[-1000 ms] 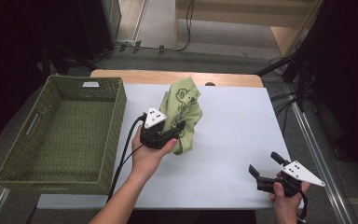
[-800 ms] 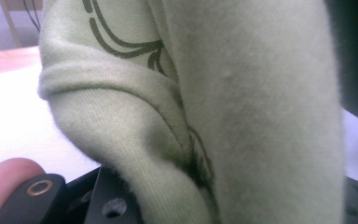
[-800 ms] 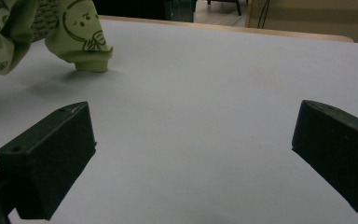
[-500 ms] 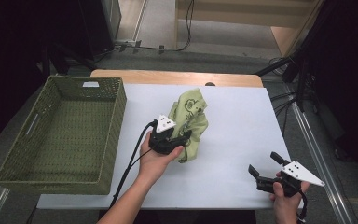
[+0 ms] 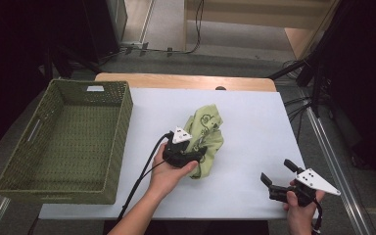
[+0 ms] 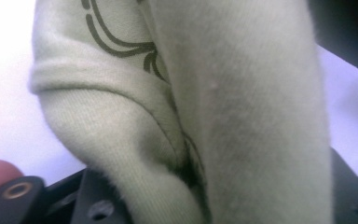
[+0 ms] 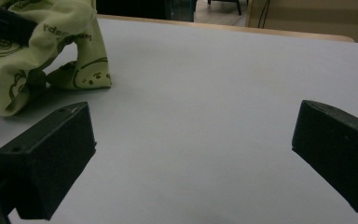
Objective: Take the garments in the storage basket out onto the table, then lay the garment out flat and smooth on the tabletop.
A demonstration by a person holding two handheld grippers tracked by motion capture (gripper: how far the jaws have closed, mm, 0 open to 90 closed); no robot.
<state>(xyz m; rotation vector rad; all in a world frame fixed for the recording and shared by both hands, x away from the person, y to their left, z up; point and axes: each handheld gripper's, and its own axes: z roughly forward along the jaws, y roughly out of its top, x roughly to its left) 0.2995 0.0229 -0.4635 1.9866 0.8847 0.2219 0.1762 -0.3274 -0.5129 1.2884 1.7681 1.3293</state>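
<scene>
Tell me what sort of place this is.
Probably a lab or recording studio: a white-topped table on a bare floor, black stands and loose cables around it, and a woven green basket as a prop.

Each hand is carrying a black gripper: the left gripper (image 5: pixel 196 155) is wearing a small pale three-cornered plate on top and trailing a black cable toward the person, and a brass-ringed hole is showing in one corner of its body. The right gripper (image 5: pixel 279 174) is showing two blocky matt-black jaws with tiny holes and a longer pale plate dotted with dark marks. Both forearms are showing bare, with no sleeves.
</scene>
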